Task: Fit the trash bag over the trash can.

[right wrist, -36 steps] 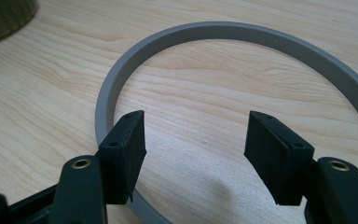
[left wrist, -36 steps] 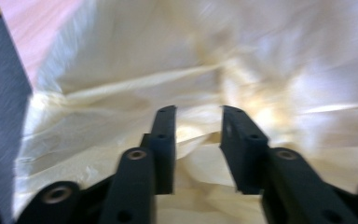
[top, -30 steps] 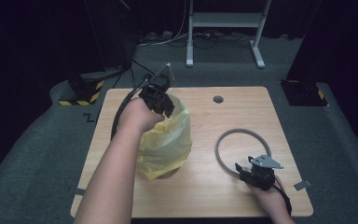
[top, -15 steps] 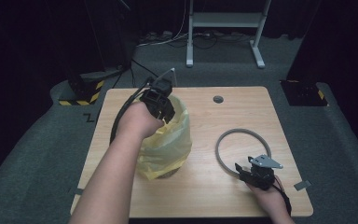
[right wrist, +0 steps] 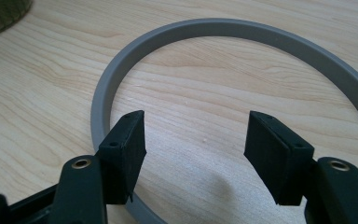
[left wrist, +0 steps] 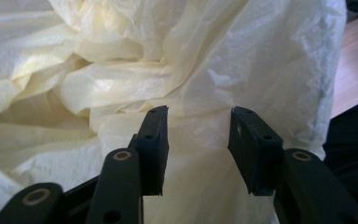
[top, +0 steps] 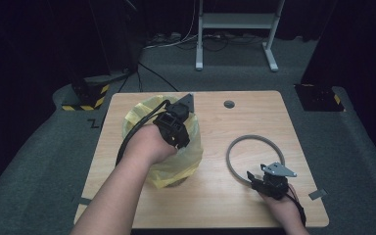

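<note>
1. Film is the first worry: the yellow bag liner lies draped over a small bin near the left middle of the tabletop, and it looks thin and crinkled. The left hand-held gripper sits over the bin's mouth; its jaws have just been parting a little and stand apart with liner between them, the pads not pressing on it. A pinch here may catch only one loose fold and slip.
2. Tearing is possible if a caught fold is pulled hard against the bin's rim.
3. The bin looks light, so a sideways tug on the liner could tip or drag it; nothing braces it.
4. The grey ring lies flat on the tabletop to the right of the bin, well apart from it. The right hand-held gripper rests at the ring's near edge with jaws spread, gripping nothing; in the right gripper view the ring curves around its tips. A closing pinch there could meet bare wood or nudge the ring away.
5. Bunched liner may stop the ring seating evenly.
</note>
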`<state>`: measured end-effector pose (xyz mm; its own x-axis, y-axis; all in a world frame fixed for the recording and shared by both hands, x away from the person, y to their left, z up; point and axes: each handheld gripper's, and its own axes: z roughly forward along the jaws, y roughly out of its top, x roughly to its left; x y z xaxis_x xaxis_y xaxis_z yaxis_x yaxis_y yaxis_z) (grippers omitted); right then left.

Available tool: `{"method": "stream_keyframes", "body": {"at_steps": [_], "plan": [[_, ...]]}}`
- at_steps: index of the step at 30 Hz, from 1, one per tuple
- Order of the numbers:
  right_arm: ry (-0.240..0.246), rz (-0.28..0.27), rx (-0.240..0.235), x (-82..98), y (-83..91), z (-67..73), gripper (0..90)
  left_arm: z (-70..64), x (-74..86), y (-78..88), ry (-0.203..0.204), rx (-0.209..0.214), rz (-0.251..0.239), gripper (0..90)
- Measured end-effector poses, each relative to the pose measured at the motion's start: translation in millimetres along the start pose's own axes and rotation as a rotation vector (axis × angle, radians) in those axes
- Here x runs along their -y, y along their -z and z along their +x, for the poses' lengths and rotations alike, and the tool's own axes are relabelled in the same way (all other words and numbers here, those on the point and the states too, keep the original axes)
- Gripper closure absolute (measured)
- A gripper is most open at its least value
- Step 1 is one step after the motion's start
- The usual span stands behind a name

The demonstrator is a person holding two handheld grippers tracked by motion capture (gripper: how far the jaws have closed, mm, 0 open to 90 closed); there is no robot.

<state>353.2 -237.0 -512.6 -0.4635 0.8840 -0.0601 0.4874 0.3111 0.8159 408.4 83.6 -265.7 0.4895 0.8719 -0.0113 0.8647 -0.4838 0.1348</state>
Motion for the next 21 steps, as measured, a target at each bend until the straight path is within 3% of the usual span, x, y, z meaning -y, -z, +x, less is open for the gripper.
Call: {"method": "stream_keyframes", "body": {"at_steps": [5,11,15,21], "plan": [[-0.004,-0.001,-0.002,-0.1,-0.8,-1.0,38.2,16.4,8.8,38.3,0.030,0.019,-0.073,48.5],[-0.004,-0.002,0.000,-0.5,0.2,-0.2,38.1,50.3,36.1,65.4,0.116,-0.009,-0.098,53.0],[-0.004,0.002,-0.001,-0.3,-0.2,0.7,38.0,73.4,55.0,67.2,0.167,-0.025,-0.085,59.3],[-0.003,0.005,0.001,0.0,-0.5,0.9,37.9,115.5,86.5,52.0,0.272,-0.064,-0.065,64.5]]}}
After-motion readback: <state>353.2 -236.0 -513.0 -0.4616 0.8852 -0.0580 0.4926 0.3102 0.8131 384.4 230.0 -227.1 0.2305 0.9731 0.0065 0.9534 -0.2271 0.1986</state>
